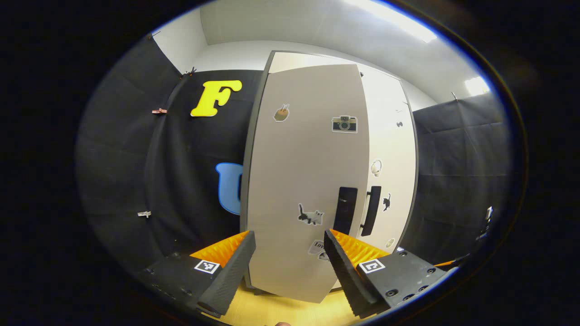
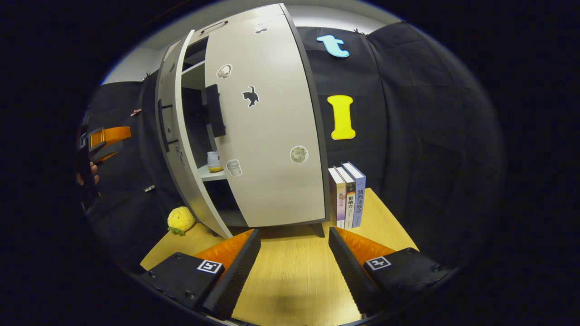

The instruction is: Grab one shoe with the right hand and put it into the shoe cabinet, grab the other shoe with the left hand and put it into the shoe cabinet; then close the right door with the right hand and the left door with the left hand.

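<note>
Shoe cabinet (image 2: 267, 136): stood pale and tall on the wooden table (image 2: 294, 271), against the black cloth wall, stickers scattered over both doors.
Left door (image 1: 303, 181): hung partly open in the left gripper view, its face turned toward the camera and its dark handle (image 1: 345, 210) near its right edge; in the right gripper view the same door showed edge-on, swung out from the carcass.
Right door (image 2: 272, 127): was nearly closed in the right gripper view, a dark gap remaining between it and the left door; its own dark handle (image 2: 216, 111) sat at the gap's edge.
Cabinet interior: through the gap a pale shelf (image 2: 210, 174) was visible, with what looked like a shoe (image 2: 214, 161), light on top and yellowish at the sole, resting on it; the second shoe could not be made out.
Books (image 2: 348, 195): three stood upright on the table just right of the cabinet's foot.
Left gripper (image 1: 290, 246): was held just in front of the left door's lower half, fingers spread wide with nothing between them; whether they touched the door could not be told.
Right gripper (image 2: 294, 246): hovered over the table before the right door, fingers likewise parted and grasping nothing.
Yellow plush toy (image 2: 180, 220): lay on the table by the cabinet's left foot.
</note>
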A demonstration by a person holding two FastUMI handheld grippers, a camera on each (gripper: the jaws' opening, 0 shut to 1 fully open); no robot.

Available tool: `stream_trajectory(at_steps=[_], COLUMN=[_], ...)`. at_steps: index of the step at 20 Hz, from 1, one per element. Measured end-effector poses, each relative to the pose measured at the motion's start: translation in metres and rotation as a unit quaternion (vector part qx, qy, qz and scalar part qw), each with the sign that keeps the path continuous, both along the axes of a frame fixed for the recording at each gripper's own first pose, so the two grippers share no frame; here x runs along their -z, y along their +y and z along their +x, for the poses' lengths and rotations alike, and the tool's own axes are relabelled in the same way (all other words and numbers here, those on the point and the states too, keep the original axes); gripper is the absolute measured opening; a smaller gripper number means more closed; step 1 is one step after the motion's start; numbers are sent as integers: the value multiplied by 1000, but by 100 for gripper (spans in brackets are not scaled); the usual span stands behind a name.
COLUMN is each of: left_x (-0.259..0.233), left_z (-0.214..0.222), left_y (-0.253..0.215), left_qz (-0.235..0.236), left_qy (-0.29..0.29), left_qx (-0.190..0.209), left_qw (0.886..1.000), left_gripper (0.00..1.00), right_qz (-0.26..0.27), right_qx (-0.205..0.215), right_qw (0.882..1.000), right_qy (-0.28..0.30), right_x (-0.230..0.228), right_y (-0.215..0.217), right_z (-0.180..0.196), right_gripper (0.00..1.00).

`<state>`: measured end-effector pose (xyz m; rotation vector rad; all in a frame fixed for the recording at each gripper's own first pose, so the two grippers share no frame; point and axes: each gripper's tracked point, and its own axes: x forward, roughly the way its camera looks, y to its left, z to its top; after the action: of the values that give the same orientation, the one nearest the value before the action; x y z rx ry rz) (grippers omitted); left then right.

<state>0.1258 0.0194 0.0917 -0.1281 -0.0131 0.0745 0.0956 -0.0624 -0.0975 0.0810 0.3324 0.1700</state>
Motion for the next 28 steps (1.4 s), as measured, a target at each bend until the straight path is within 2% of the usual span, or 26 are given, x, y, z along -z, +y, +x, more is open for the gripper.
stream_trajectory(at_steps=[8, 10, 13, 19, 28], left_x=[35, 40, 44, 59, 84], left_z=[-42, -52, -62, -63, -57], left_y=[7, 1, -13, -24, 0], left_qz=[18, 25, 28, 32, 57], left_qy=[24, 22, 16, 26, 36], left_qx=[-42, -45, -36, -5, -4], left_qw=[999, 998, 999, 999, 998], left_gripper=[94, 97, 95, 95, 95], right_qz=[10, 7, 0, -9, -8], right_qx=[1, 9, 24, 46, 75], right_qw=[995, 991, 987, 987, 990], right_qy=[-103, -131, -159, -151, -117], right_x=[-93, -113, -128, -112, -79], right_y=[7, 5, 2, 7, 30], right_z=[11, 7, -5, -17, -24], right_gripper=[98, 98, 98, 98, 98])
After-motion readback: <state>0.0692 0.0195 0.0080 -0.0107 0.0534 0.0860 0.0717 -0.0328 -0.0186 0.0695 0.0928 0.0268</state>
